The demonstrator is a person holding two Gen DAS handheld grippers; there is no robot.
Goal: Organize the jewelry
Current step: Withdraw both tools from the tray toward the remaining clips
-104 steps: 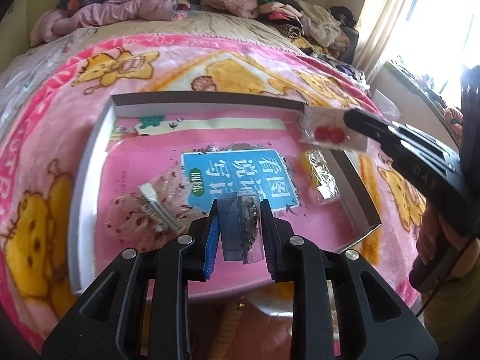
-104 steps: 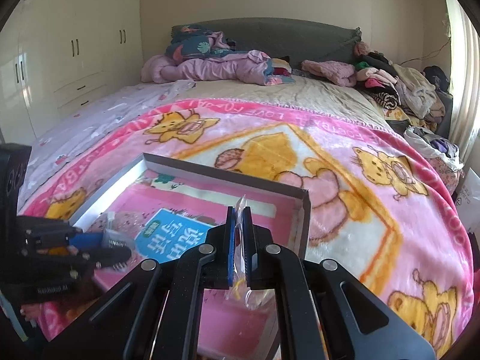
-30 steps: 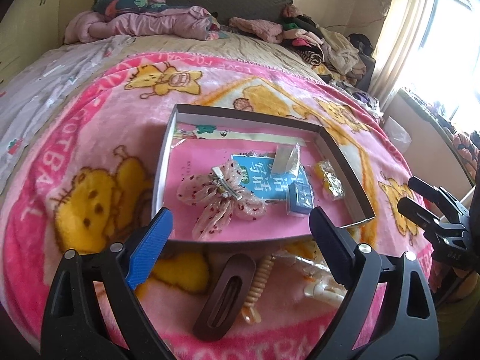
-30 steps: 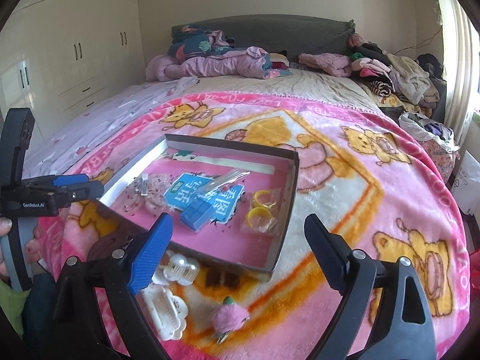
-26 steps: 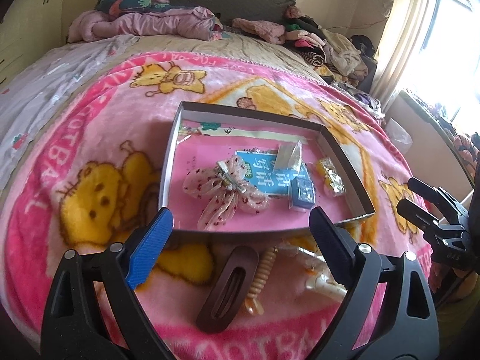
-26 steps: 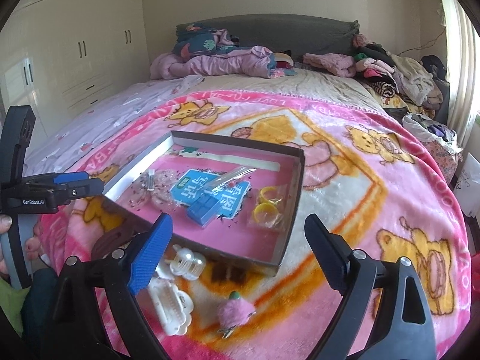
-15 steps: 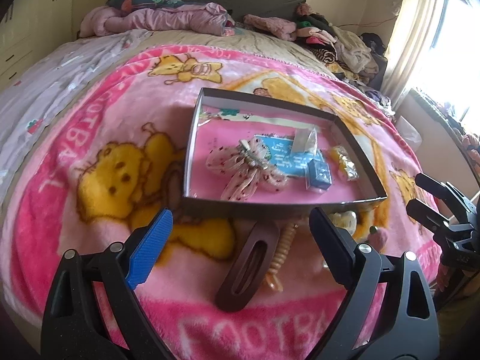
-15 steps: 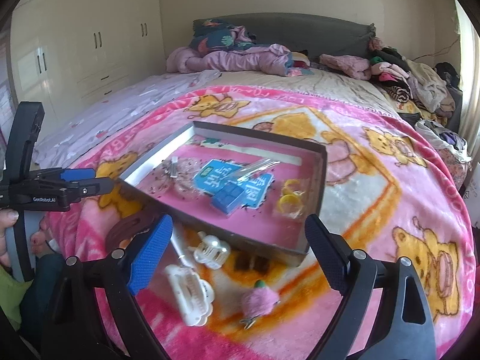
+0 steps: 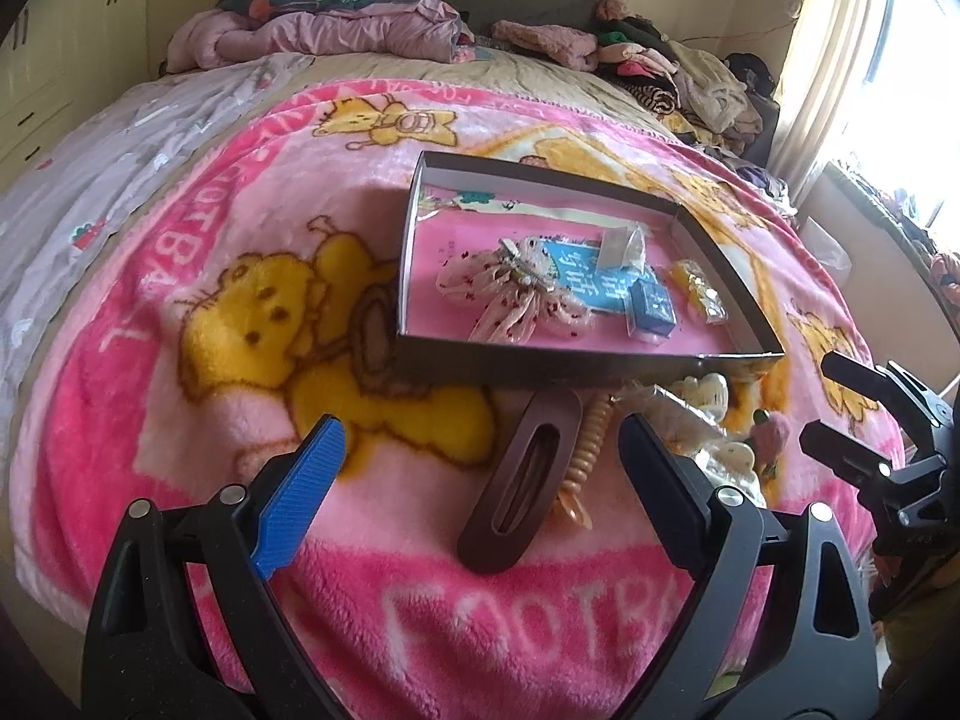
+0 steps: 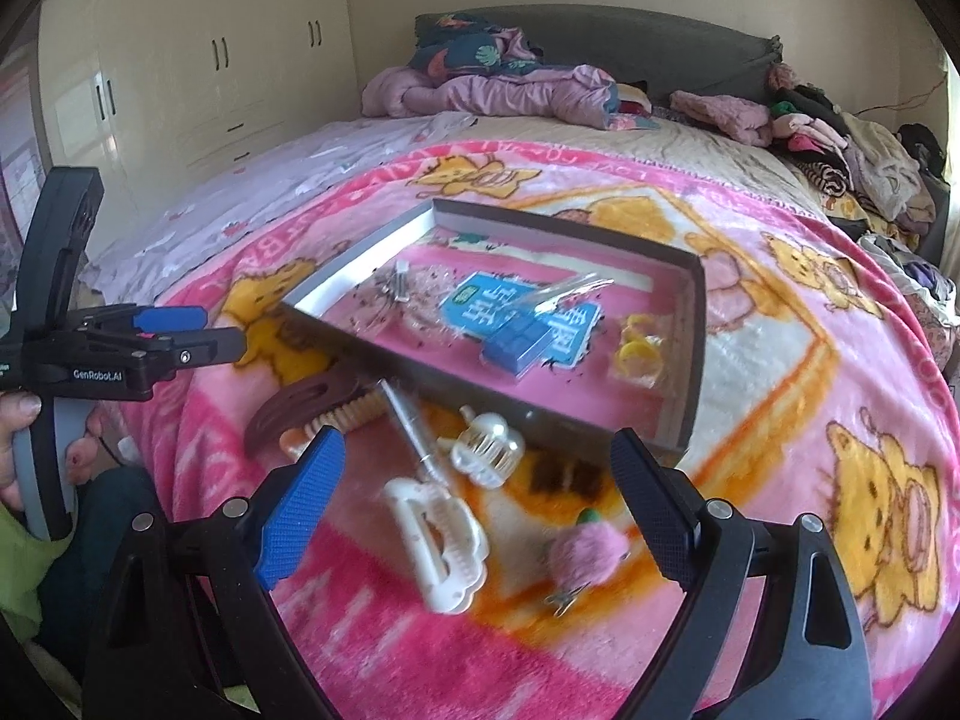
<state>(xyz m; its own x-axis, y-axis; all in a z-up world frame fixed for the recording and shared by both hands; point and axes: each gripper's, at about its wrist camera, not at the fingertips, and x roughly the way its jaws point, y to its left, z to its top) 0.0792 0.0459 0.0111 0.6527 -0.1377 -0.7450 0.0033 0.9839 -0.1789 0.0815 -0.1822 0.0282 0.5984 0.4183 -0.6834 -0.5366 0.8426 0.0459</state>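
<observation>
Ahead of both your grippers lies the box [image 9: 588, 360], a shallow tray on the pink blanket [image 9: 180, 276], already holding a dotted bow clip [image 9: 516, 291], a blue case [image 9: 653, 307] and a bag of yellow rings [image 10: 641, 349]. The pieces left to sort sit outside it, between its near wall and your fingertips.

Your left gripper [image 9: 480, 450] is spread wide and empty, and the long brown barrette [image 9: 525, 474] lies right between its fingers, with the ribbed beige clip [image 9: 591, 441] touching the barrette's right side. I'd take the barrette next: come straight down, close across its narrow width near the middle, and keep the right finger clear of the beige clip so you don't drag both.

Your right gripper [image 10: 474, 495] is equally wide and holds nothing. Between its fingers lie the white claw clip [image 10: 441, 546], a smaller pearly clip [image 10: 489, 447] just beyond it, and a pink pompom clip [image 10: 585, 552] toward the right finger. The plush blanket gives, so press lightly and lift slowly over the box wall.
</observation>
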